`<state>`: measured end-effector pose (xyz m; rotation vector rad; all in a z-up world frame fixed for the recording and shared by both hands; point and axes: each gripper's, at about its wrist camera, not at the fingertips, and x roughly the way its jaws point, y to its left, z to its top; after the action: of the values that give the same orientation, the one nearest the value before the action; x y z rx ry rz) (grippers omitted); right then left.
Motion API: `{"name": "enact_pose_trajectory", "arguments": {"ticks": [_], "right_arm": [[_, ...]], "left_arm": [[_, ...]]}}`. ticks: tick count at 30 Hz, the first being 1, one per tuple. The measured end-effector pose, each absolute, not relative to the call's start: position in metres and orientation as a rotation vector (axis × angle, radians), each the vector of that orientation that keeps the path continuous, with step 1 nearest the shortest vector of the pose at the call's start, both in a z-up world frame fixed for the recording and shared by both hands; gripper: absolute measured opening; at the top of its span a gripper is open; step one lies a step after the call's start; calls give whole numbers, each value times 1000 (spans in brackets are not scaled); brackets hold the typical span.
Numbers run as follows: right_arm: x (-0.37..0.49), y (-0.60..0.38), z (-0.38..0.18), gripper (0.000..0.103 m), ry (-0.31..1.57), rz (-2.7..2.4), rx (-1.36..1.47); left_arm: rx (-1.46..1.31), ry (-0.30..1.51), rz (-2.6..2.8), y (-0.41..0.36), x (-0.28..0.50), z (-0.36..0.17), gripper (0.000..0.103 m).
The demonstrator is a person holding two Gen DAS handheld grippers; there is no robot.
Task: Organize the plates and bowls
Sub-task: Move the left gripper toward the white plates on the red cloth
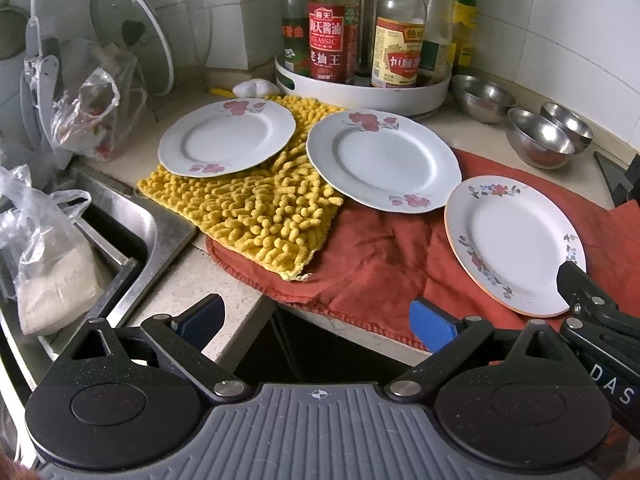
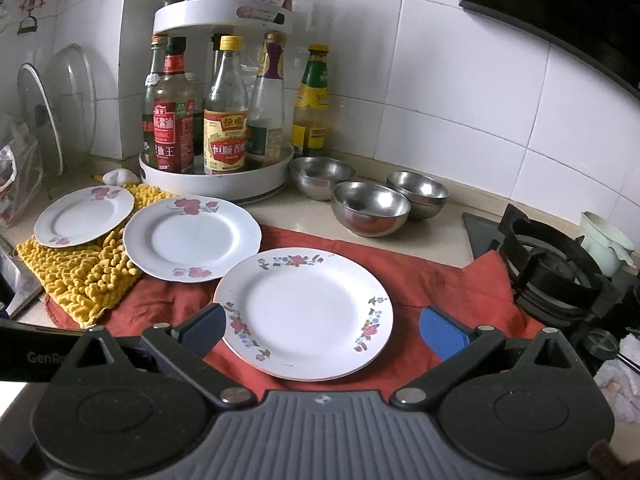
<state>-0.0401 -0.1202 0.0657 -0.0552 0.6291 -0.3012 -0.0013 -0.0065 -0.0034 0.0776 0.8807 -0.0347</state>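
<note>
Three white floral plates lie in a row on the counter. The left plate point(image 1: 226, 136) point(image 2: 83, 215) rests on a yellow mat. The middle plate point(image 1: 383, 159) point(image 2: 191, 237) overlaps the mat and a red cloth. The right plate point(image 1: 514, 243) point(image 2: 304, 311) lies on the red cloth. Three steel bowls point(image 1: 540, 138) point(image 2: 370, 208) stand behind, two nested or touching. My left gripper point(image 1: 318, 322) is open and empty at the counter's front edge. My right gripper point(image 2: 322, 330) is open, its fingers either side of the right plate's near rim, above it.
A white turntable rack point(image 1: 360, 88) point(image 2: 216, 178) of sauce bottles stands at the back. A sink point(image 1: 120, 216) with plastic bags lies left, pot lids point(image 1: 132, 36) behind it. A gas stove burner point(image 2: 552, 268) is at the right.
</note>
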Motion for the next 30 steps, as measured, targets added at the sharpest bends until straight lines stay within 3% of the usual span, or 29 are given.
{"name": "enact_pose_trajectory", "arguments": {"ticks": [30], "right_arm": [[-17,-168,58,100,668,-339,-28]], "left_arm": [[83,904,-83,-56,34,-15,100]]}}
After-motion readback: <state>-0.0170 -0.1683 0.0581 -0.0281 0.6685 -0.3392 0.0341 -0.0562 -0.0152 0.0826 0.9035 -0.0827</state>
